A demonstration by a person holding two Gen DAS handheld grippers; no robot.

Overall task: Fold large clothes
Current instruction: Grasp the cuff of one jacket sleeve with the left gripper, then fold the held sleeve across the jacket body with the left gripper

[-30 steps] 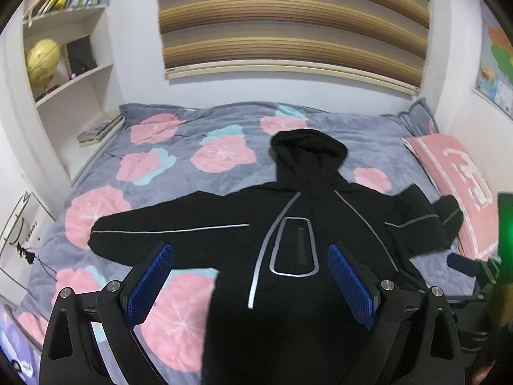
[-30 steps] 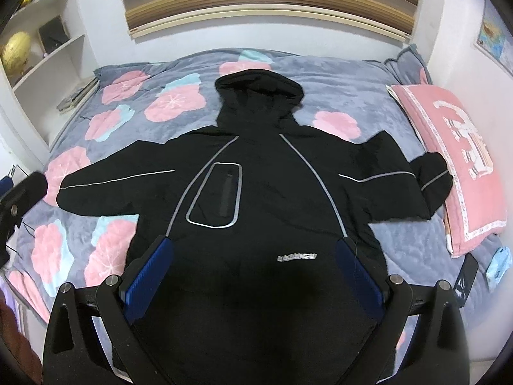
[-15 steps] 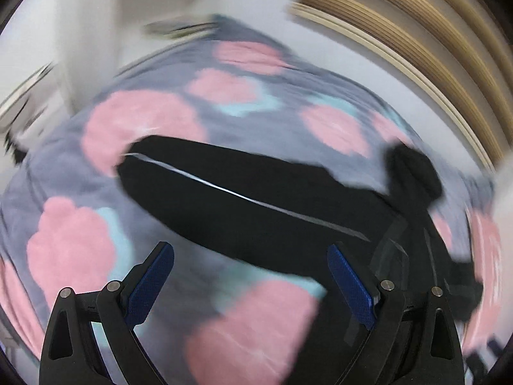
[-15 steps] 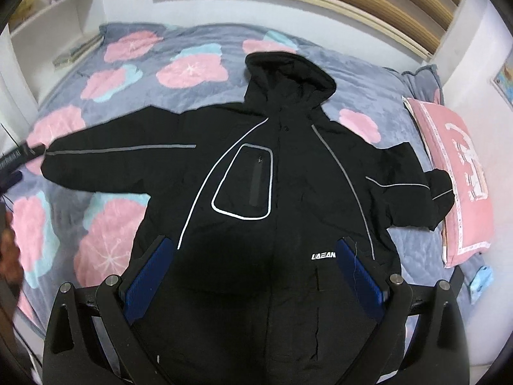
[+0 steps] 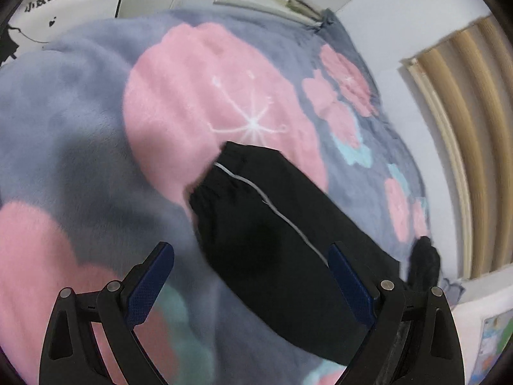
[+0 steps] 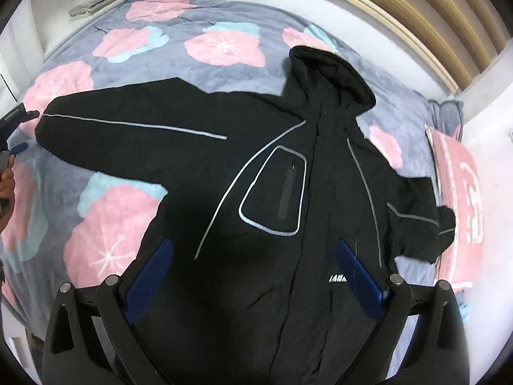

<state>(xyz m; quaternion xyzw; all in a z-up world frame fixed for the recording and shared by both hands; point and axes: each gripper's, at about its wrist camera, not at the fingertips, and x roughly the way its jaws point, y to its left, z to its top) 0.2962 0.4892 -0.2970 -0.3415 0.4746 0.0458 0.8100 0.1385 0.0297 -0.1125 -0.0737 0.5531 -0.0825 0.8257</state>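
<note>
The black hooded jacket with grey reflective piping (image 6: pixel 288 166) lies spread flat, front up, across the middle of the grey bed blanket with pink flowers (image 6: pixel 224 45), sleeves out toward the left and right edges. No fold is made yet. The left gripper (image 5: pixel 253 280), jaws wide, hangs over the left sleeve cuff (image 5: pixel 231 173). The right gripper (image 6: pixel 253 276), jaws wide and empty, hovers above the jacket's lower front.

Your left gripper (image 5: pixel 250 268) and right gripper (image 6: pixel 251 263) look alike: matte black, angular frames with triangular cut-outs, silver round screw heads at the finger joints, textured blue pads. At the right view's left edge, bare skin of your hand (image 6: pixel 6 189) shows.
</note>
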